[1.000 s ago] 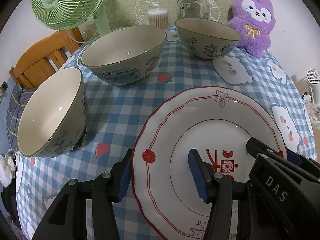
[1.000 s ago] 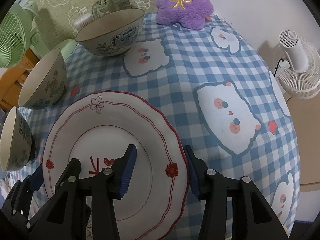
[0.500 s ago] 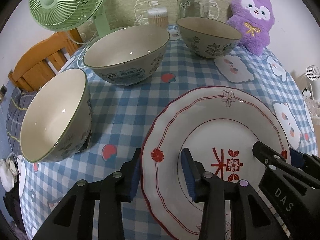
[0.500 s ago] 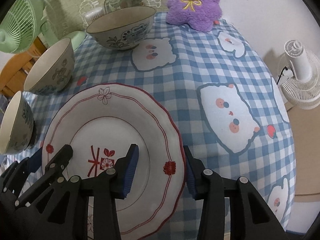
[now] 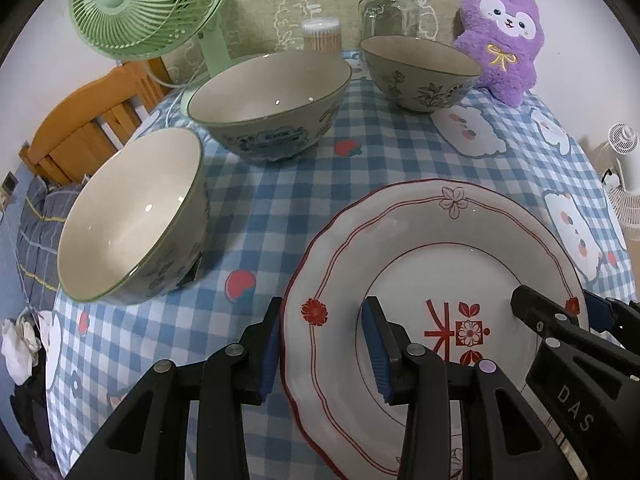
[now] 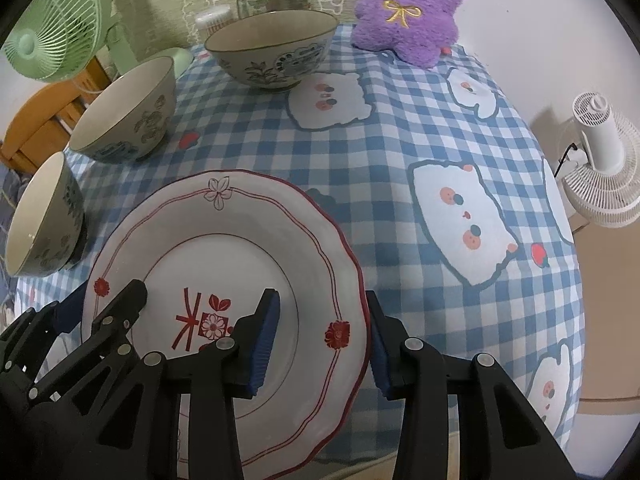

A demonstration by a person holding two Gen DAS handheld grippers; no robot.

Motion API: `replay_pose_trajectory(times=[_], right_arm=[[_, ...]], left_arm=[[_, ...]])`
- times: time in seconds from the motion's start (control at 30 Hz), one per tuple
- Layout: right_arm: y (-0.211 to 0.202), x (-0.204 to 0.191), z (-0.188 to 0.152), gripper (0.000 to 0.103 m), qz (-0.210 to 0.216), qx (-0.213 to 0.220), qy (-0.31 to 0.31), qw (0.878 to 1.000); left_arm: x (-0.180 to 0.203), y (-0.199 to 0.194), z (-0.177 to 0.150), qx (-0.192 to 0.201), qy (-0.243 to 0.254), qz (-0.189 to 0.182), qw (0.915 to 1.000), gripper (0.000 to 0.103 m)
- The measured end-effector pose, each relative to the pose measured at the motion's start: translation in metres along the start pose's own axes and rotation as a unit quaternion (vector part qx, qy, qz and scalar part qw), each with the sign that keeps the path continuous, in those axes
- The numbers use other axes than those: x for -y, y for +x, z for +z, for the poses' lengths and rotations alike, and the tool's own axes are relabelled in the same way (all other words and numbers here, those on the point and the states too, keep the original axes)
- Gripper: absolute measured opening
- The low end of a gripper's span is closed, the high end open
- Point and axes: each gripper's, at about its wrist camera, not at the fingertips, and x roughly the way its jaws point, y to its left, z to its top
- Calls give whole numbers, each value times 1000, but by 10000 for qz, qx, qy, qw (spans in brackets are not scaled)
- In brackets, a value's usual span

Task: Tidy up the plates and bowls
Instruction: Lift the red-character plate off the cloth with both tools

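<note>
Left gripper point(image 5: 320, 340) pinching the plate's point(image 5: 440, 248) left rim, one pad under the edge, one pad on the white face inside. Right gripper point(image 6: 320, 332) doing the same on the opposite rim, inner pad on the plate's face, outer pad against the scalloped red edge. Both sets of jaws narrowed onto the rim, not closing further.

Plate sitting at the near side of the table point(image 6: 400, 128), on the checked cloth, seemingly raised a little above it, though not certain from these views. Three bowls standing apart beyond it: nearest bowl point(image 5: 132, 220) to the left, middle bowl point(image 5: 268, 104) further back, far bowl point(image 5: 420, 72) beside the purple plush point(image 5: 504, 36).

Judging the step: gripping done, plate about to be carried with two hands. Next calling for lifting both sides evenly, keeping the plate level, holding the two grips in step so neither rim slips, then carrying to wherever the stack belongs, clearing the nearest bowl's rim on the way.
</note>
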Motion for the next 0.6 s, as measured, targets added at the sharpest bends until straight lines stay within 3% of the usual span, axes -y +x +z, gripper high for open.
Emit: replay_pose_trajectory(times=[0.6], right_arm=[[-45,-18,-14,44,-121,255,-11,9996]], left_arm=[[-21,-37,-11,98,-19,-90,9999,39]])
